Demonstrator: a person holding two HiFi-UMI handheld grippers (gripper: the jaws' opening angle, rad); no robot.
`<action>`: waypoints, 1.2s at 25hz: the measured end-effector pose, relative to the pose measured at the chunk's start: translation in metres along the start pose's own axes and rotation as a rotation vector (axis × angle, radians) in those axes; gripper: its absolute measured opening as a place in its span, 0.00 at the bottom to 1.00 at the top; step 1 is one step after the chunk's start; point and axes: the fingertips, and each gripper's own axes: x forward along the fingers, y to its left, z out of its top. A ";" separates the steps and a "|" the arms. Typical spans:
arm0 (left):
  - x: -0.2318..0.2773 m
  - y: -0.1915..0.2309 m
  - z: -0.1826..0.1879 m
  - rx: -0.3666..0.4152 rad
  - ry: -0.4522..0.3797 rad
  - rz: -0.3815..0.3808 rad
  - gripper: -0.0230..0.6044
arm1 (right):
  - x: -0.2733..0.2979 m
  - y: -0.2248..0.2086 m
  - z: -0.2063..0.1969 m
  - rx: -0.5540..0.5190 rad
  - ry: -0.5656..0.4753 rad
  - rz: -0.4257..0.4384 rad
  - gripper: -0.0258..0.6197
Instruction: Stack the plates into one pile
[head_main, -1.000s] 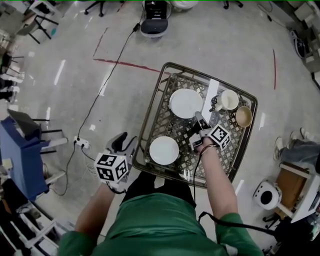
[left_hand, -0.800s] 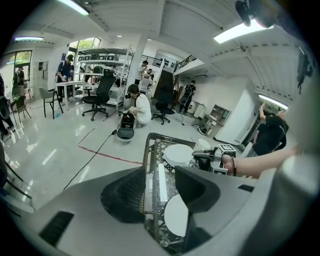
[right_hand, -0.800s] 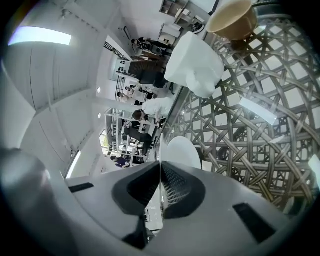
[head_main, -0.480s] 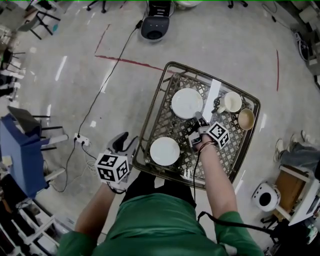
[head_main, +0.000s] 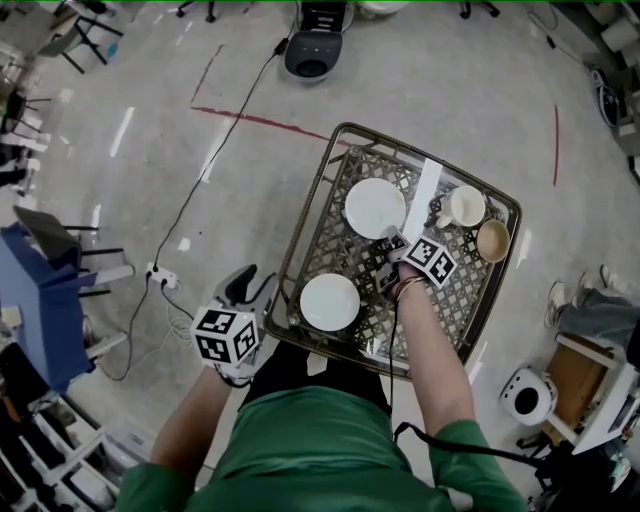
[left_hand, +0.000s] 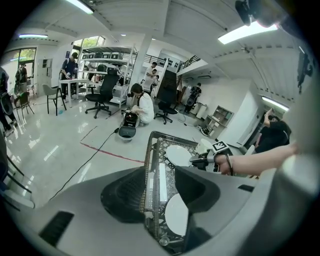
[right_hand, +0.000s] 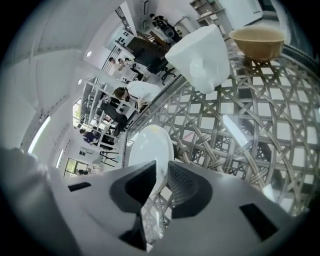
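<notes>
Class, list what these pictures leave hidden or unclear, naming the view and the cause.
- Head view: near rim of the far plate, covered by the right gripper, whose jaws have just been opening around it.
- Left gripper view: right half of the near plate, behind a jaw of the left gripper.
- Left gripper view: background people, too small for detail.

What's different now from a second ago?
The right tongs crept closer to the far plate and have just been opening; the plate's rim sits between them, not pinched yet. The left tongs stayed open beside the wire table, and the near plate, white mug and tan bowl kept their places.
</notes>
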 end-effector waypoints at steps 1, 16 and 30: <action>-0.001 -0.001 -0.001 -0.001 -0.001 0.001 0.35 | -0.001 0.002 0.000 -0.025 0.004 -0.001 0.16; -0.008 -0.004 0.001 0.001 -0.033 -0.001 0.35 | -0.014 0.030 0.010 -0.500 0.032 -0.128 0.47; -0.020 -0.033 0.047 0.057 -0.165 -0.074 0.35 | -0.135 0.117 0.035 -0.665 -0.202 0.005 0.47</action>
